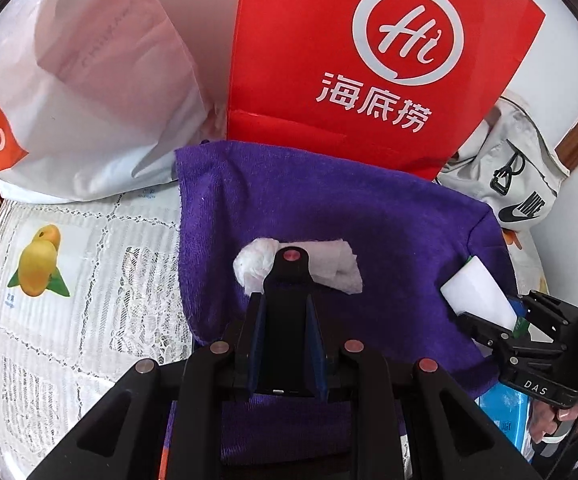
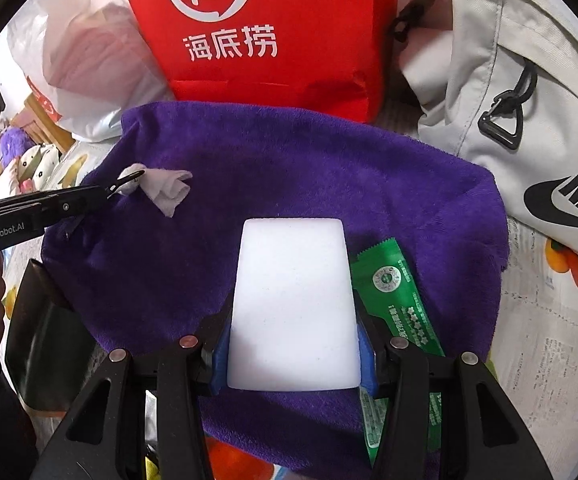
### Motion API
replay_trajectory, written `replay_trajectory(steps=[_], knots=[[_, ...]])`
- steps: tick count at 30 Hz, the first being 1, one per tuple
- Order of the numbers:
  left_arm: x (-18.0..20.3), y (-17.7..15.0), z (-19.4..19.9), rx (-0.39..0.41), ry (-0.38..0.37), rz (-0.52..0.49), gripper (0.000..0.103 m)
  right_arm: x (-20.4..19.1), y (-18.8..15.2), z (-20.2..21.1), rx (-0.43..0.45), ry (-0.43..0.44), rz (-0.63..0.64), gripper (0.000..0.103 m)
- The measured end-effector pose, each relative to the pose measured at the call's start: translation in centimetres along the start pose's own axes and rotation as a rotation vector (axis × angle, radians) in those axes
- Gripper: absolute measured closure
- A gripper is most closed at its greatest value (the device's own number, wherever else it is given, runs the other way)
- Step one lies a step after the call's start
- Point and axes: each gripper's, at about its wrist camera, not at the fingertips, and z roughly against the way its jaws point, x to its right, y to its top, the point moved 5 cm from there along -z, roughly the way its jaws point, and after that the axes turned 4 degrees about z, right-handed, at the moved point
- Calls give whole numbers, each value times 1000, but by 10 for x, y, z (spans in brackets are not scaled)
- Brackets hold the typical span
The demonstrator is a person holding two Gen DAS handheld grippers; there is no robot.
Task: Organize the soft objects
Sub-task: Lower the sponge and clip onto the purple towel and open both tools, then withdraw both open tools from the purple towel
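A purple towel (image 1: 329, 208) (image 2: 289, 168) lies spread on the table in front of the bags. My left gripper (image 1: 291, 264) is shut on a crumpled white tissue (image 1: 329, 268) just over the towel's middle. The right wrist view shows that gripper (image 2: 127, 182) coming in from the left, with the tissue (image 2: 167, 190) hanging from its tip. My right gripper (image 2: 293, 340) is shut on a white foam block (image 2: 293, 280), its blue pads pressing both sides. The block (image 1: 477, 292) shows at the towel's right side. A green packet (image 2: 397, 296) lies flat on the towel beside the block.
A red paper bag (image 1: 369, 60) stands behind the towel, a white plastic bag (image 1: 89, 80) to its left and a light grey backpack (image 2: 509, 100) to its right. A lace tablecloth (image 1: 69, 280) with fruit prints covers the table. A black pouch (image 2: 45, 320) sits at the towel's left edge.
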Motion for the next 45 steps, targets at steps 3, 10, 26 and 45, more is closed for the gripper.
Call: replay_trajectory(steps=[3, 10, 26, 45], knots=[[1, 1, -3, -9, -3, 2, 82, -1, 1, -3, -8, -9, 4, 48], [-2, -1, 0, -22, 2, 29, 68, 0, 3, 13, 45, -38, 13, 30], [-18, -44, 91, 154, 47, 85, 56, -24, -53, 107, 184, -51, -75, 30], [-62, -164, 123, 109, 68, 115, 49, -151, -147, 97, 106, 68, 65, 40]])
